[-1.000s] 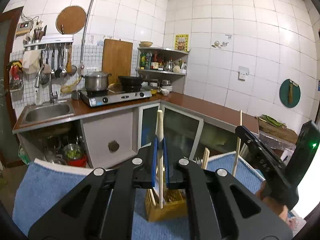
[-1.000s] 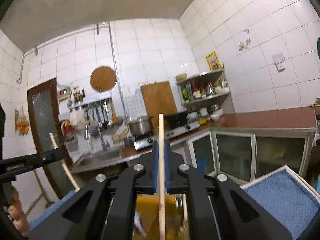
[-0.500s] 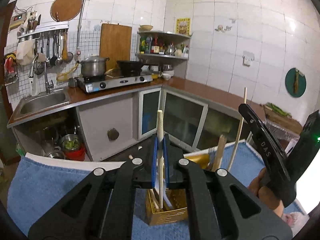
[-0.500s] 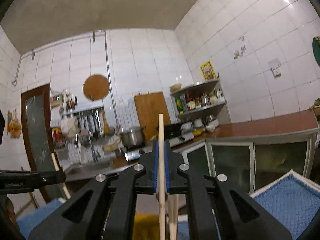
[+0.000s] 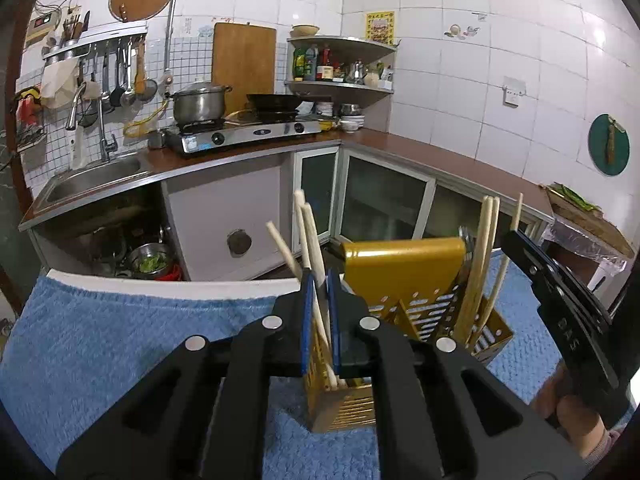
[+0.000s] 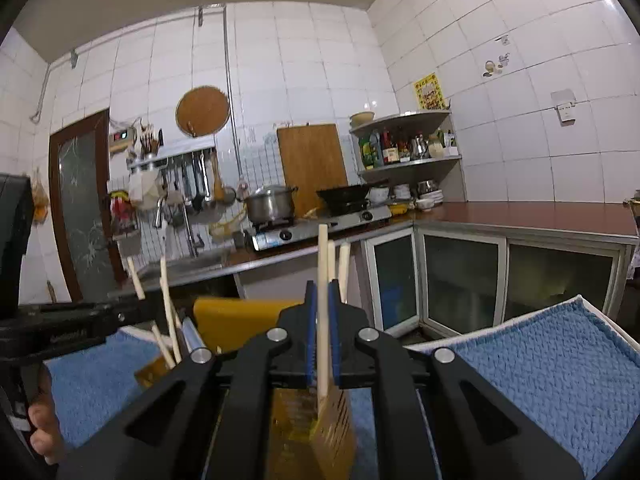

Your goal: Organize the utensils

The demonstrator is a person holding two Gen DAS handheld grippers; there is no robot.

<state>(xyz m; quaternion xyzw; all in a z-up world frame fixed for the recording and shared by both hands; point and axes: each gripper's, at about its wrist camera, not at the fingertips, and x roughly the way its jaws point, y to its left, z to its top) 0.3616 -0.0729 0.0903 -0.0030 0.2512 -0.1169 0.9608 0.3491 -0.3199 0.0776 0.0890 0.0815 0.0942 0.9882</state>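
**Camera positions: two wrist fisheyes**

Left wrist view: rides the left tool (image 5: pixel 319 316), looking forward and slightly down, close over the yellow utensil holder (image 5: pixel 404 276) on the blue towel (image 5: pixel 120 328).

Right wrist view: rides the right tool (image 6: pixel 322 340), tilted upward toward wall and ceiling, close above the same holder.

Shared: holder, towel, stove (image 6: pixel 320 228), sink, corner shelf (image 5: pixel 340 64); each view sees the other tool.
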